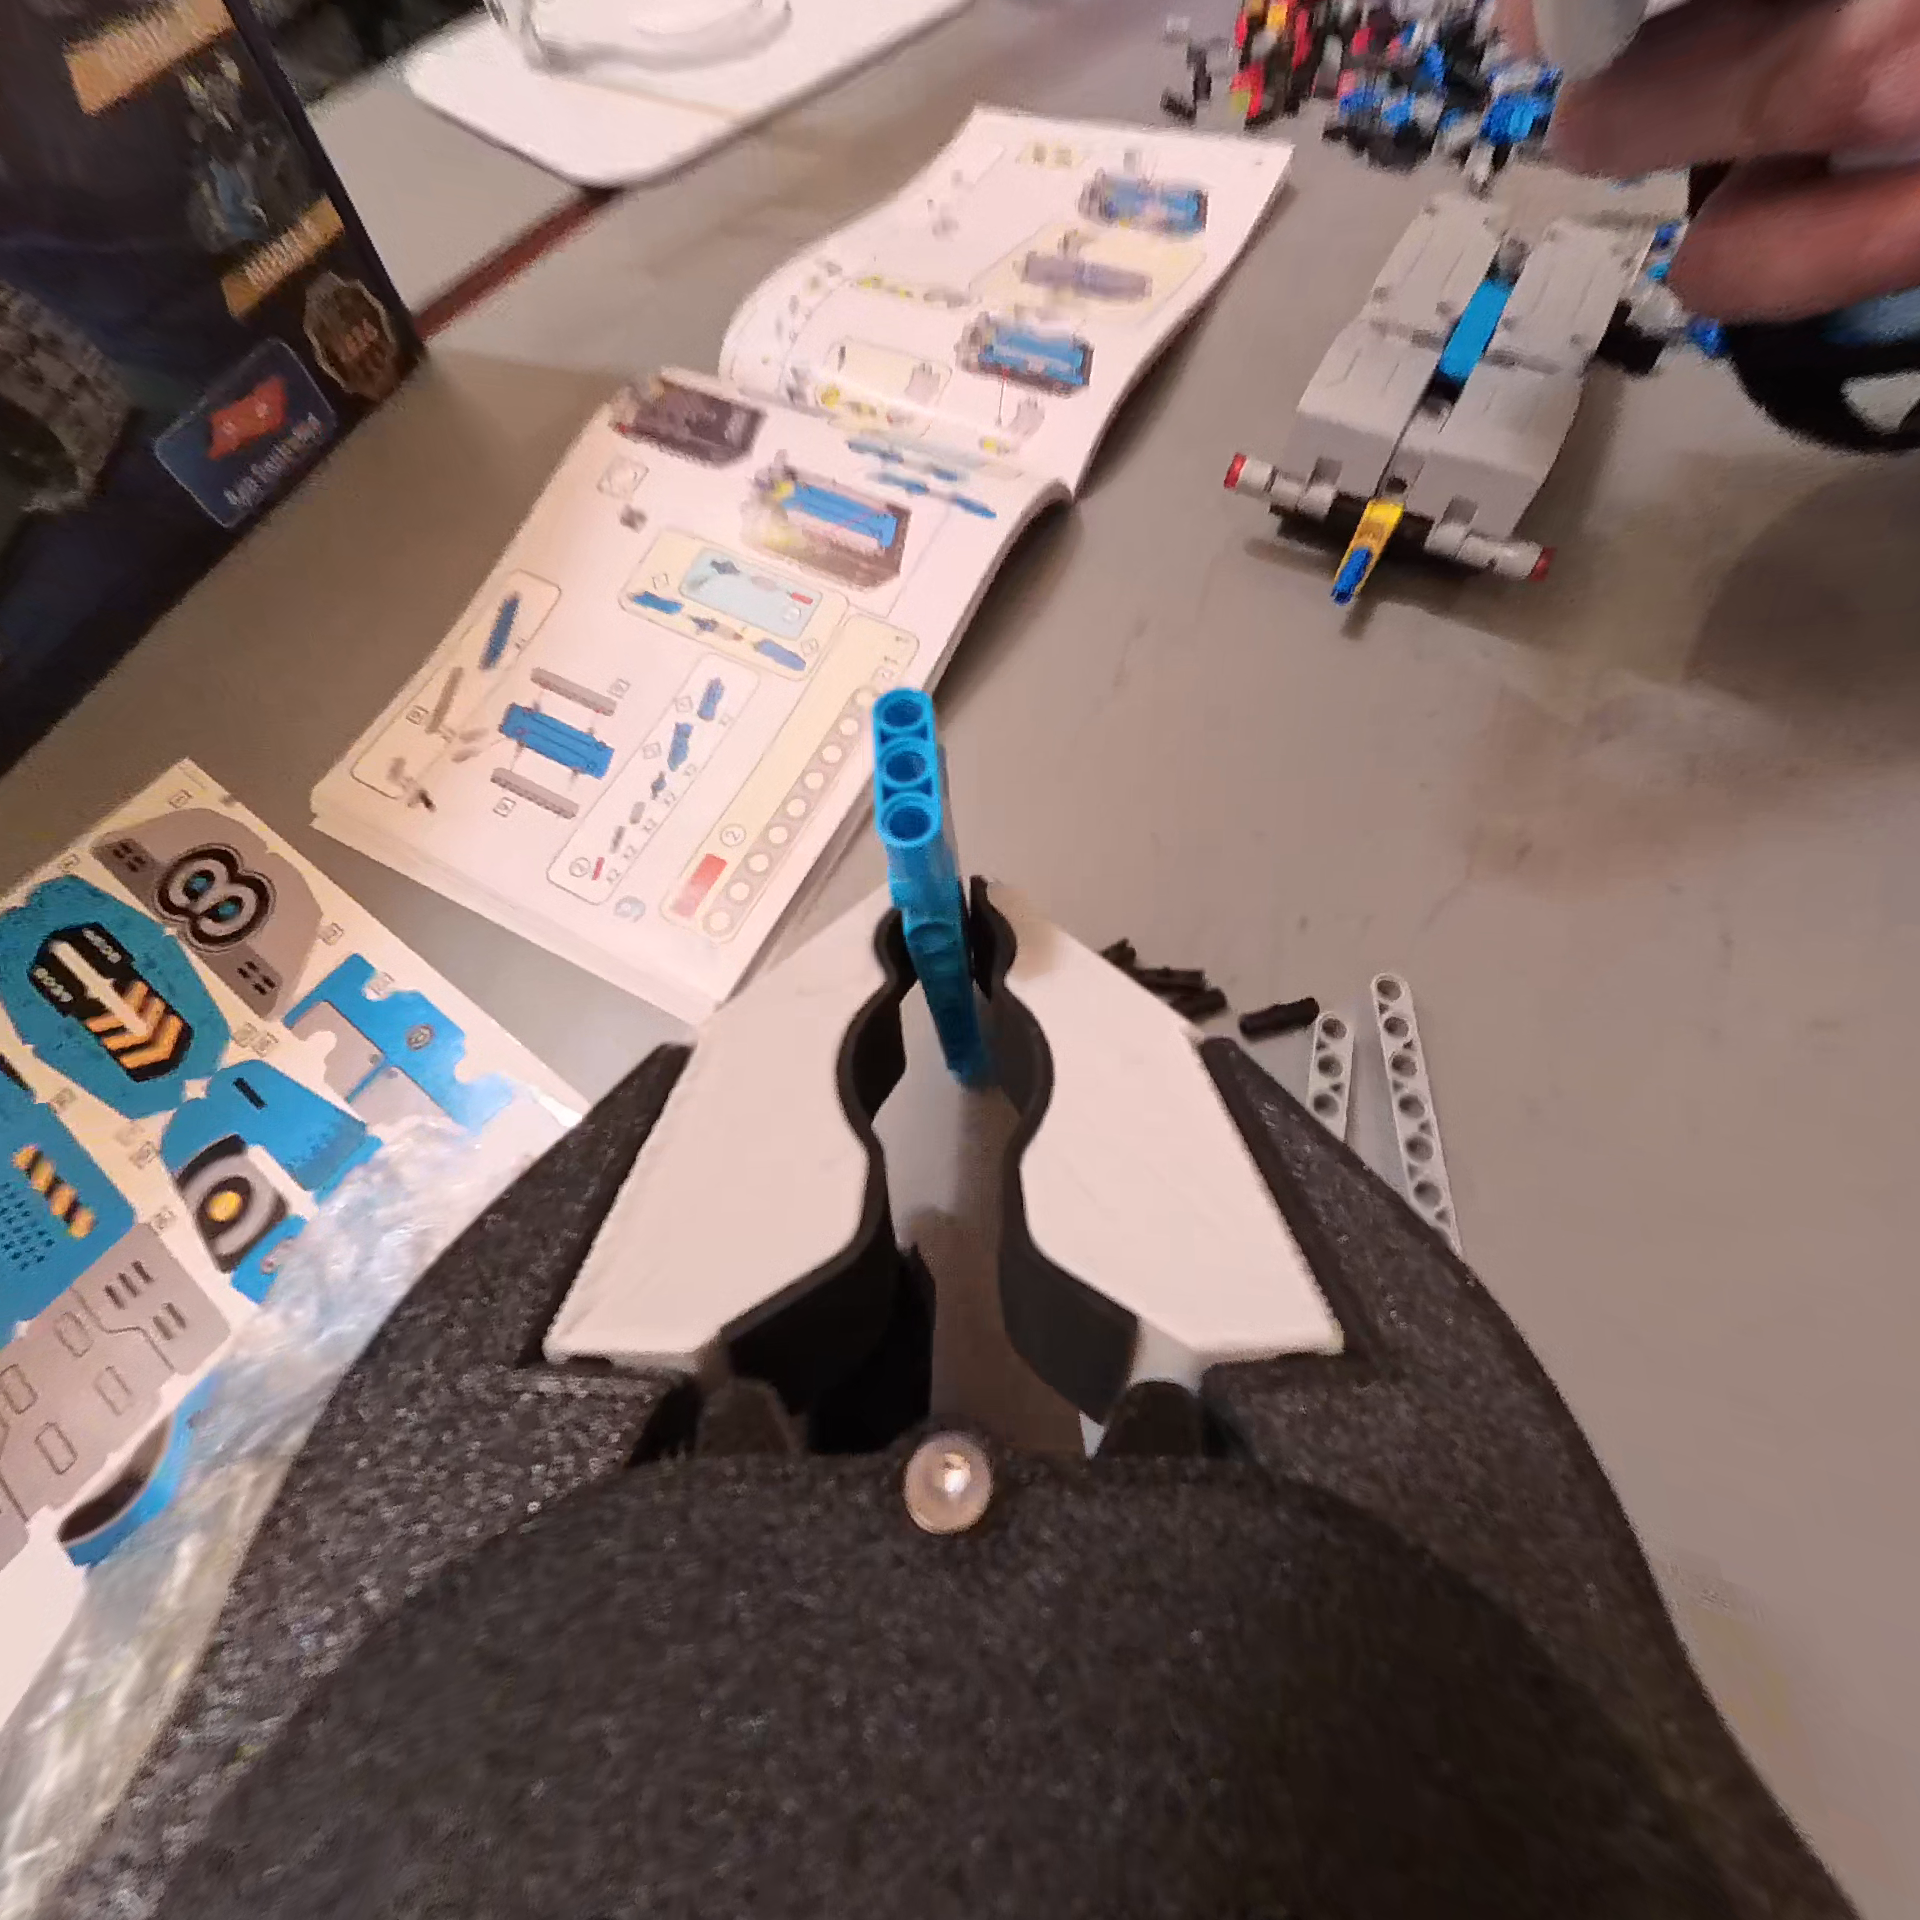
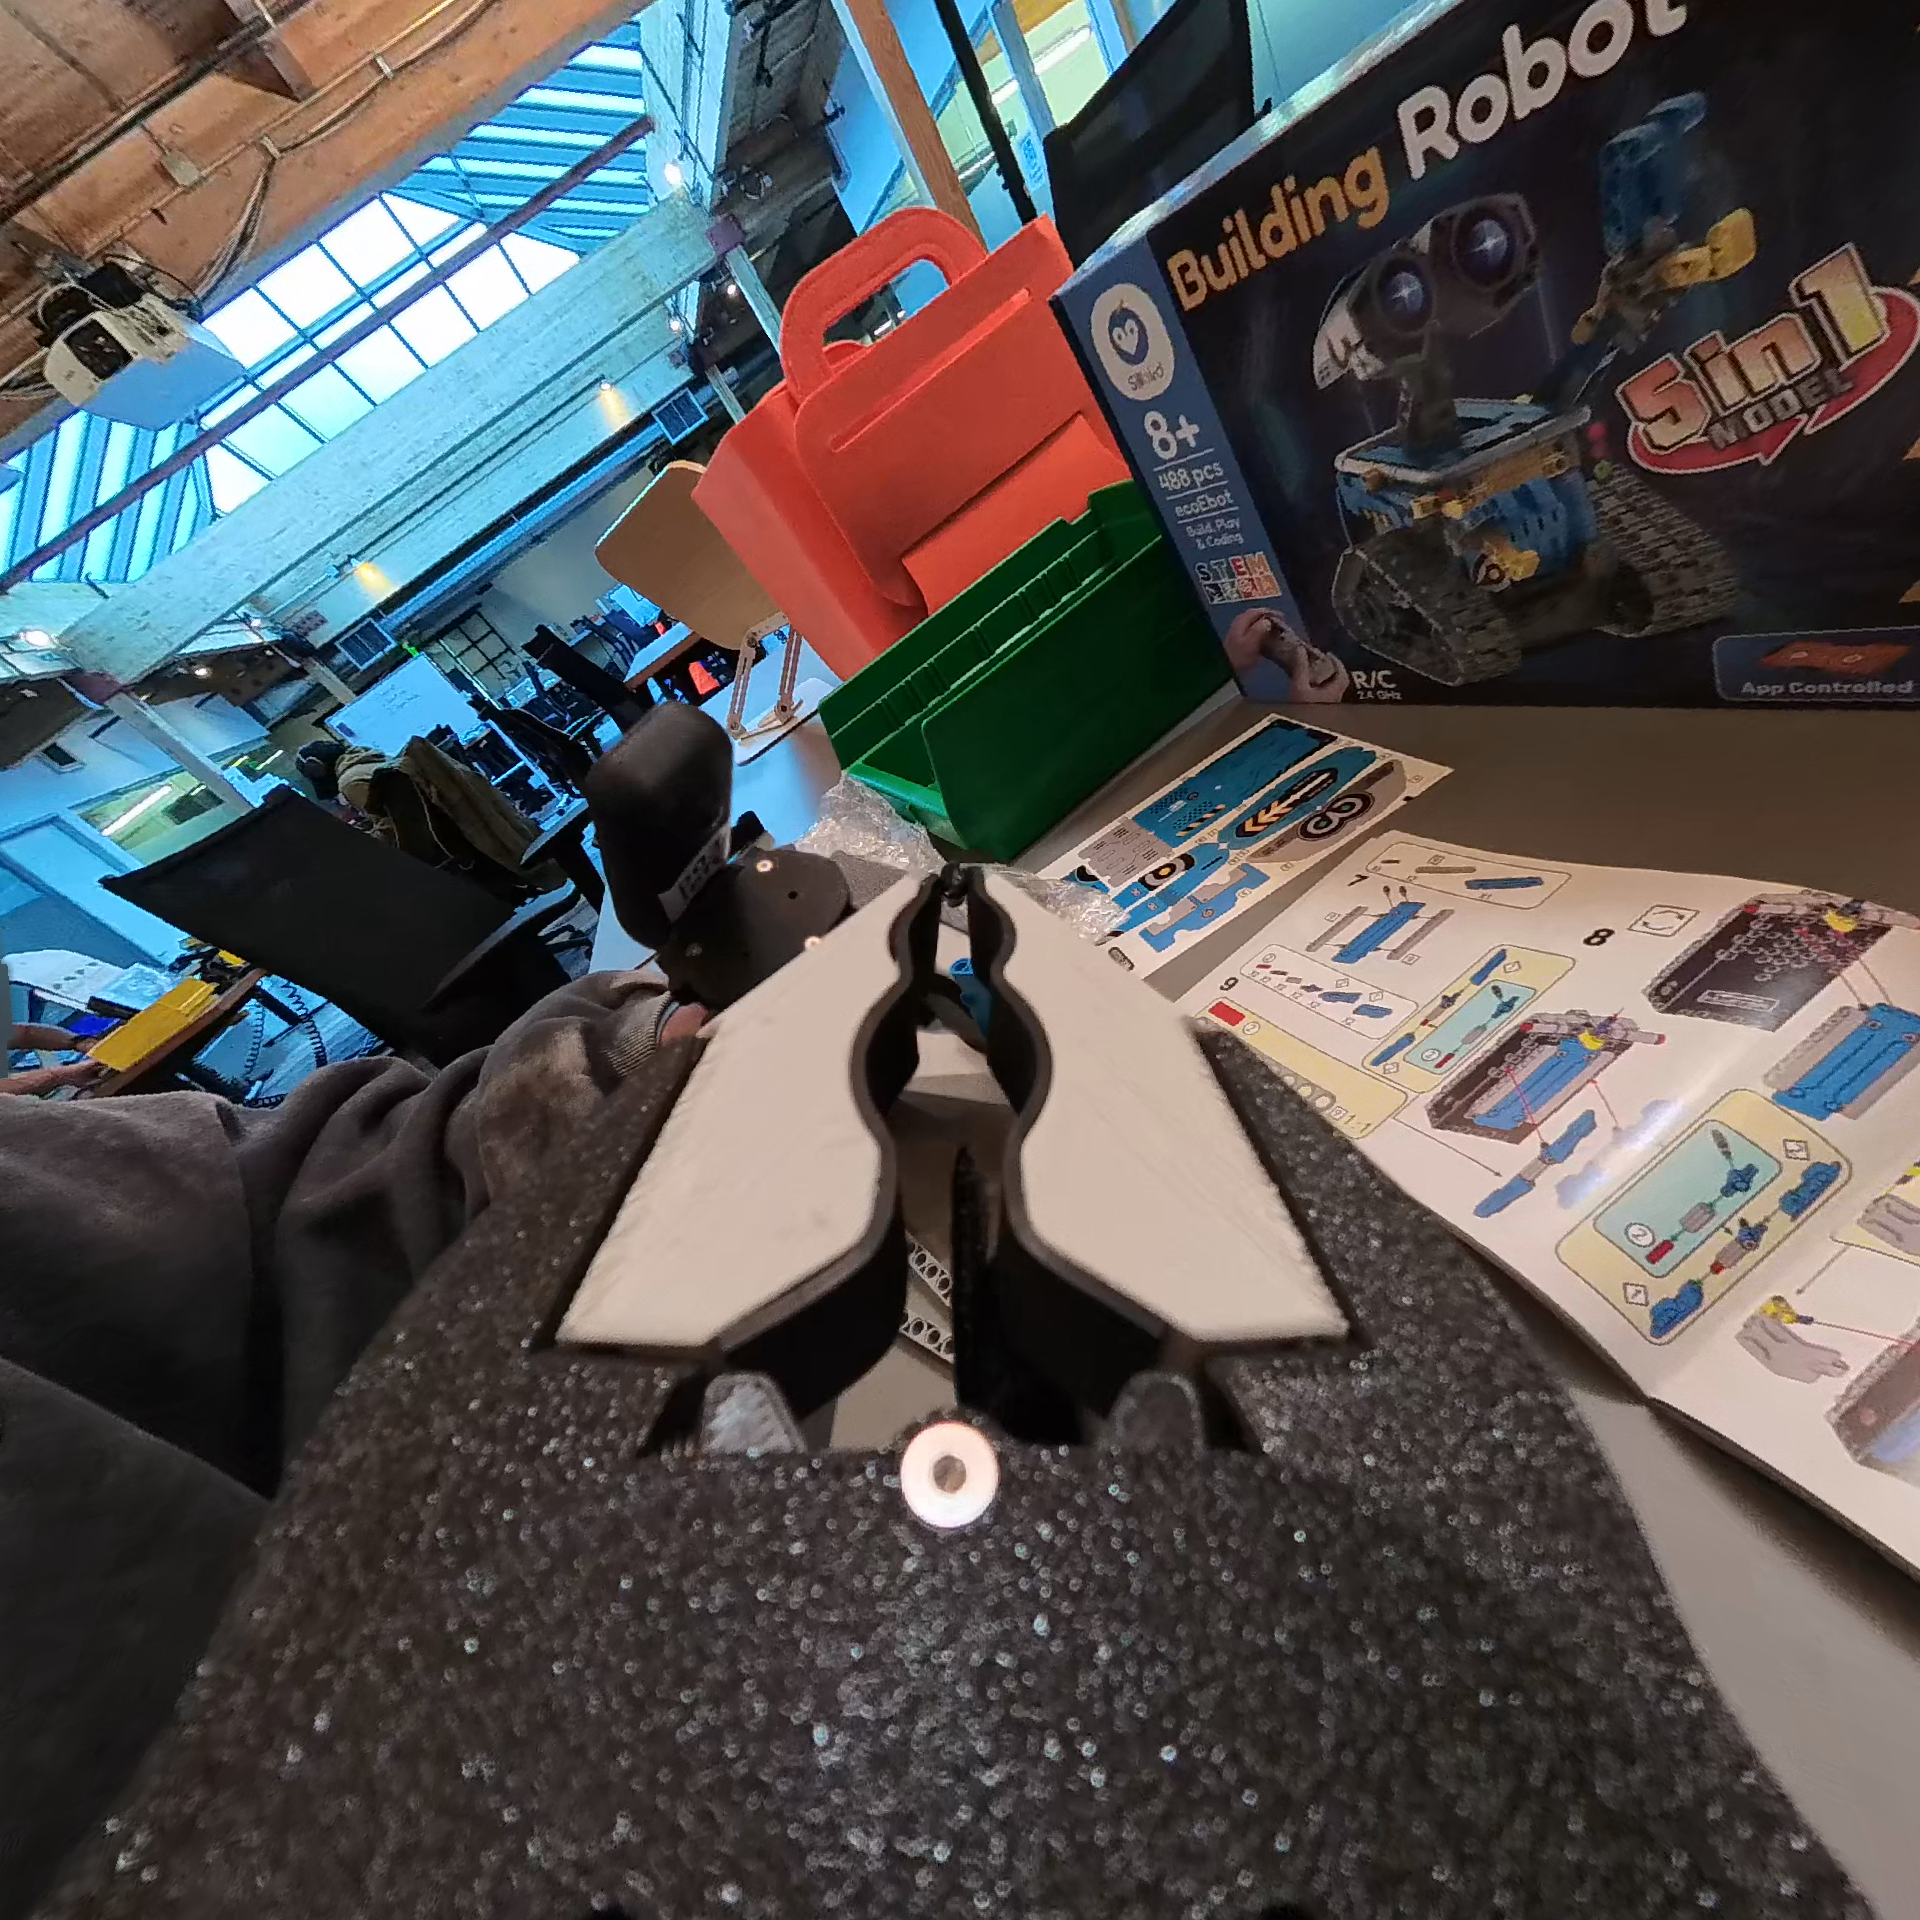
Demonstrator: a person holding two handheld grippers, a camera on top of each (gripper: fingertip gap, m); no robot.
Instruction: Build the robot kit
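The left tool (image 1: 940, 935) is held low over the grey worktop (image 1: 1455, 935), pointed forward and slightly down, its white fingers (image 1: 748, 1122) with black wavy pads clenched on one bright blue plastic beam with round holes (image 1: 920, 862). The beam is gripped by its lower part and stands nearly upright, leaning a little left, with three holes seen at its top end. Just right of the tool, two pale grey perforated beams (image 1: 1392, 1081) lie side by side on the worktop, with a few short black pins (image 1: 1195, 992) beside them (their number cannot be told exactly).

One open instruction booklet with printed diagrams (image 1: 810, 540) is spread ahead of the left tool, and one sheet of blue and grey stickers (image 1: 177, 1049) lies to its left, partly under clear plastic wrap (image 1: 260, 1299). Farther right one grey block-built vehicle body with a blue strip (image 1: 1455, 384) rests on the worktop, near a blurred hand (image 1: 1787, 156).

The right tool (image 2: 956, 883) is tilted upward, its tips pressed together; whether anything is pinched there cannot be told. Beyond it one dark printed toy box (image 2: 1558, 395) stands upright, with one orange plastic case with a handle (image 2: 914, 436) and one green plastic tray (image 2: 1039, 675) beside it.
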